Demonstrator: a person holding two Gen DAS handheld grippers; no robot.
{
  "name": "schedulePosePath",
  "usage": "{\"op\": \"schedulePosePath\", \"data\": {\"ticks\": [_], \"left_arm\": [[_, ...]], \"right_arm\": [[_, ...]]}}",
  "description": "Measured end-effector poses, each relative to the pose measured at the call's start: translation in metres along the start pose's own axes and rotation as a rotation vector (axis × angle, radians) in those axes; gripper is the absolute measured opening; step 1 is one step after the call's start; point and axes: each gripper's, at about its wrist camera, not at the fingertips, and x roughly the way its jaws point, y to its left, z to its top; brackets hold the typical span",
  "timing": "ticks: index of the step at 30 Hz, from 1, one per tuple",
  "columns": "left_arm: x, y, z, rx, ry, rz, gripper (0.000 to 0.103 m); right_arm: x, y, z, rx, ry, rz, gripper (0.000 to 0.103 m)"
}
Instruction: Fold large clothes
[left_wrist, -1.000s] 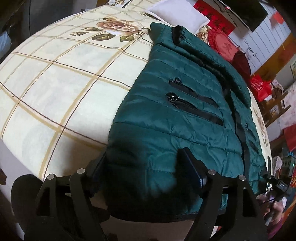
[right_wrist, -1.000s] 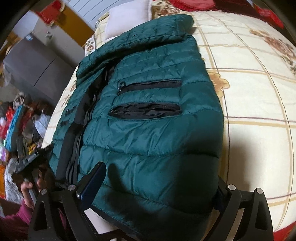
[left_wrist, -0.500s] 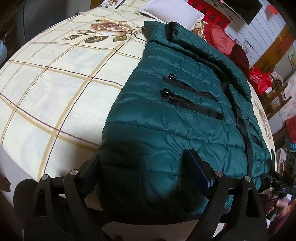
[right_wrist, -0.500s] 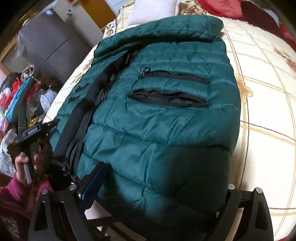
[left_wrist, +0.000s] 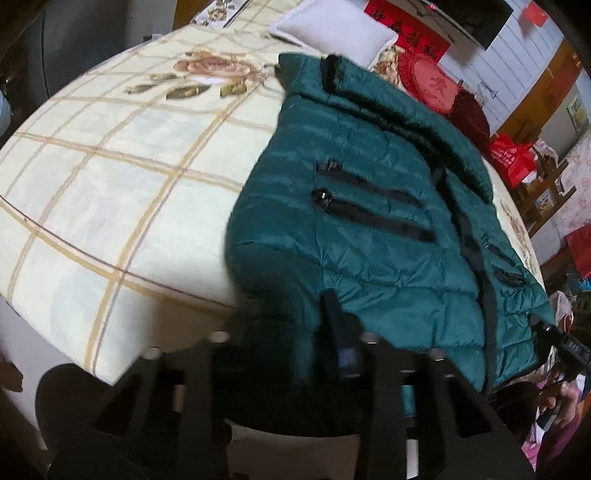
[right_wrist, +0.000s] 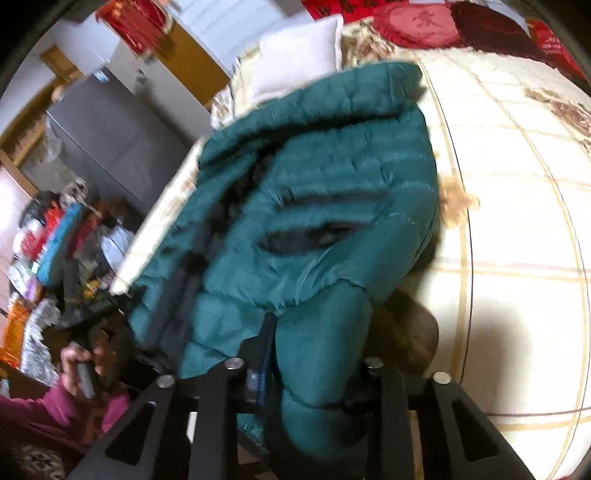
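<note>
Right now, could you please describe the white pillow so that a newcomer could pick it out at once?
Start at the bed with the checked, rose-printed cover. Beyond the collar of the green puffer jacket, at the bed's far end, lies the white pillow. It is plain and pale; the cushions beside it are red.

Jacket (right_wrist: 325, 229) hem hidden behind right gripper (right_wrist: 314, 354); right wrist view motion-blurred.

Jacket (left_wrist: 369, 229) spread on bed (left_wrist: 110, 177), hem at near edge, collar toward pillow (left_wrist: 332, 33) at far end. Left gripper (left_wrist: 291, 332) at hem's left corner, right gripper (right_wrist: 314, 354) at opposite corner; jacket fabric between each pair of jaws.
</note>
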Motion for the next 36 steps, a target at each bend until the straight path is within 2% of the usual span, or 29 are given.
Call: {"op": "schedulePosePath", "data": {"ticks": [3, 9, 15, 20, 24, 30, 36], "left_arm": [[-0.014, -0.004, 0.012, 0.010, -0.029, -0.047, 0.015], [-0.037, -0.019, 0.037, 0.059, -0.114, -0.061, 0.013], [-0.053, -0.029, 0.089, 0.036, -0.227, -0.078, 0.013], [-0.052, -0.042, 0.141, 0.025, -0.298, -0.080, 0.013], [-0.031, -0.051, 0.190, 0.000, -0.325, -0.049, 0.014], [0.024, -0.051, 0.252, -0.082, -0.289, -0.006, 0.014], [0.079, -0.046, 0.287, -0.114, -0.253, 0.099, 0.014]], "right_arm": [[-0.014, 0.011, 0.016, -0.011, -0.051, 0.037, 0.020], [-0.024, 0.031, 0.048, -0.046, -0.109, 0.065, 0.019], [-0.032, 0.031, 0.088, -0.028, -0.201, 0.069, 0.019], [-0.028, 0.016, 0.137, 0.037, -0.261, 0.046, 0.019], [-0.011, -0.001, 0.181, 0.087, -0.279, 0.022, 0.019], [0.035, -0.022, 0.242, 0.127, -0.254, -0.051, 0.019], [0.083, -0.065, 0.285, 0.237, -0.219, -0.133, 0.019]]}}
